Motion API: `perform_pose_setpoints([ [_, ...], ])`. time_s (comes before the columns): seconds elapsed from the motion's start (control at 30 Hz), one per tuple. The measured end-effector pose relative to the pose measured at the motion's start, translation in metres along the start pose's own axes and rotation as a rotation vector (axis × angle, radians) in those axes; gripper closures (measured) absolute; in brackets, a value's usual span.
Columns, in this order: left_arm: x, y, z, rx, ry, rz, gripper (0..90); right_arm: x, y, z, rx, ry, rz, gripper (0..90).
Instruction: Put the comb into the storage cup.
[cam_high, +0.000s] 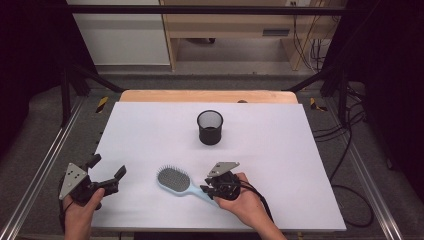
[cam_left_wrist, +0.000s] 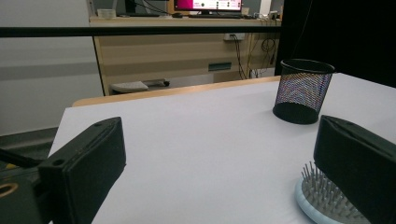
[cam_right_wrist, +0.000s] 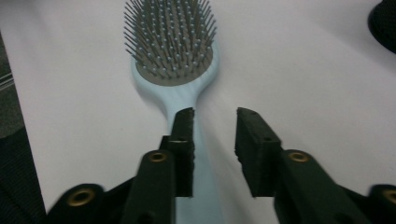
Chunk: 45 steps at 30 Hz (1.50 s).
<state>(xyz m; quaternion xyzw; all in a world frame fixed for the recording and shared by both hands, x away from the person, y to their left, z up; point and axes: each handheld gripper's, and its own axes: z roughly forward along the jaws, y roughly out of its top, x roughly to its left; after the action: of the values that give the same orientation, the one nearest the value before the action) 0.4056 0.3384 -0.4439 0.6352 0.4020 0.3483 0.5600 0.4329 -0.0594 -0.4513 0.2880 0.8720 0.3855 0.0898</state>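
A light-blue paddle hairbrush (cam_high: 175, 181) lies flat on the white desk (cam_high: 280, 150), bristles up, near the front edge, with its handle pointing toward the person's right hand (cam_high: 247, 202). That lie suits a pickup from the handle end: the right gripper (cam_right_wrist: 214, 122) comes in low along the handle's line, and in the right gripper view its jaws stand partly apart on either side of the handle, the pads not pressing it, so nothing is gripped. With the bristles facing up, the smooth narrow handle is the one part two flat pads can close on squarely. Further back, near the middle of the desk, a black mesh pen cup (cam_high: 210, 127) stands upright and open-topped, well apart from the brush; it looks the likely place for the brush to go, handle down. The left gripper (cam_high: 105, 172) rests at the desk's left front corner, jaws spread wide and holding nothing, aimed across toward the brush head and the cup, probably kept out of the way.
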Motion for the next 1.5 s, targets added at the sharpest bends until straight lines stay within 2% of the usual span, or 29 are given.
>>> perform_pose_setpoints([
  [0.17,0.0,0.0,0.0,0.001,-0.001,0.001,2.2,0.005,0.004,0.006,0.019,0.009,-0.01,41.6],
  [0.33,-0.001,0.0,0.001,0.002,-0.004,0.001,2.2,0.008,0.008,0.014,0.032,0.0,-0.019,23.3],
  [0.4,-0.001,0.0,0.001,0.003,-0.006,0.001,2.2,0.011,0.01,0.017,0.05,0.002,-0.027,17.0],
  [0.5,-0.001,0.0,0.001,0.002,-0.006,0.001,2.2,0.014,0.013,0.022,0.077,0.023,-0.049,14.1],
  [0.63,-0.001,0.0,0.001,0.003,-0.004,0.001,2.2,0.016,0.018,0.03,0.108,0.021,-0.064,24.8],
  [0.77,-0.001,0.0,0.001,0.003,-0.006,0.002,2.2,0.014,0.02,0.036,0.141,0.027,-0.062,41.4],
  [0.97,-0.001,0.0,0.002,0.003,-0.008,0.005,2.2,0.014,0.019,0.042,0.174,0.022,-0.087,54.6],
  [1.17,-0.002,0.0,0.002,0.006,-0.008,0.008,2.2,0.015,0.019,0.043,0.18,0.016,-0.107,60.1],
  [1.27,-0.002,0.0,0.002,0.007,-0.009,0.008,2.2,0.017,0.018,0.042,0.182,0.018,-0.117,65.9],
  [1.43,-0.002,0.0,0.002,0.008,-0.009,0.008,2.2,0.019,0.018,0.042,0.183,0.018,-0.146,68.5],
  [1.5,-0.002,0.0,0.002,0.008,-0.009,0.008,2.2,0.019,0.018,0.042,0.185,0.017,-0.142,68.8],
])
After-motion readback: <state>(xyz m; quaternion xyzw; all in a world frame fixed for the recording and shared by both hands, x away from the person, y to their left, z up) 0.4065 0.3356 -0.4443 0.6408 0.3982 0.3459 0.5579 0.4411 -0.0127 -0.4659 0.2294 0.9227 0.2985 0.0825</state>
